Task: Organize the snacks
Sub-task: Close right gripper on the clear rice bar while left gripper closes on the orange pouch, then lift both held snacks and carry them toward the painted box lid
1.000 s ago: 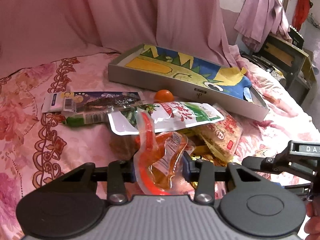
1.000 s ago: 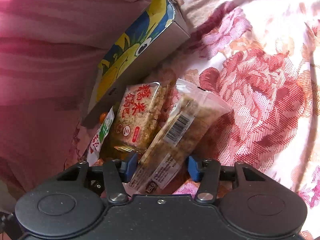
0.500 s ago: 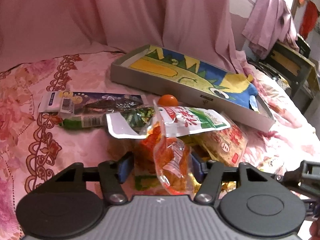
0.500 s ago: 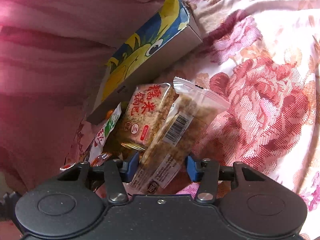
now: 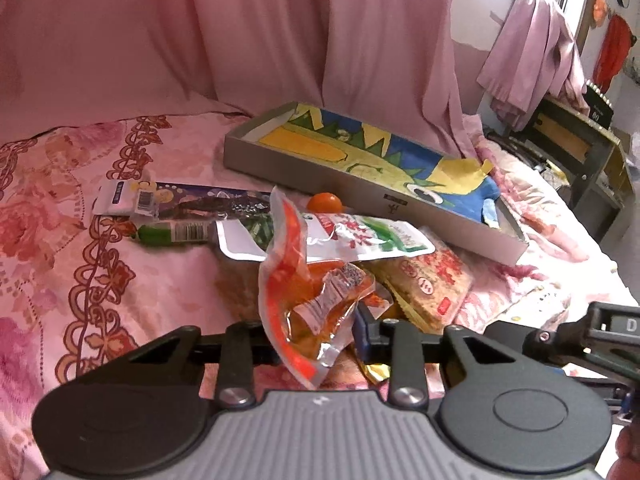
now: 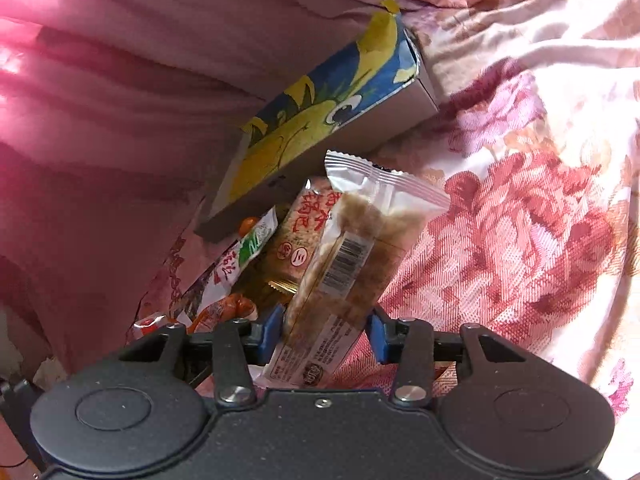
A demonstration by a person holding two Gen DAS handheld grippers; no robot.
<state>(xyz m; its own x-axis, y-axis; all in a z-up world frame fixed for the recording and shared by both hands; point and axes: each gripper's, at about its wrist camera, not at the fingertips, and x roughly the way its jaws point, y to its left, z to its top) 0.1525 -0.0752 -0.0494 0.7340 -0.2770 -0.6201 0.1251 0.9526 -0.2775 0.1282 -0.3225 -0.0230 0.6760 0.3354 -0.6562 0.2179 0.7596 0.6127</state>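
My left gripper (image 5: 316,336) is shut on a clear orange snack packet (image 5: 316,292) and holds it above the snack pile. Behind it lie a white-green pouch (image 5: 360,236), a rice cracker pack (image 5: 432,284), a small orange ball (image 5: 324,202), a dark long packet (image 5: 188,200) and a green-ended stick pack (image 5: 172,234). A shallow grey tray (image 5: 332,180) with a yellow-blue cartoon lining lies beyond. My right gripper (image 6: 324,336) is shut on a clear packet of brown crumbly bar (image 6: 352,256), lifted over the pile; the tray (image 6: 384,120) is ahead.
Everything rests on a pink floral bedsheet (image 5: 80,272). A pink curtain (image 5: 240,32) hangs behind the tray. A dark wooden stand (image 5: 580,152) stands at the far right. The right gripper's body (image 5: 580,340) shows at the lower right of the left wrist view.
Both grippers have risen with their packets. The orange packet has swung and tilted in the left gripper. The crumbly bar packet now stands higher over the rice cracker pack.
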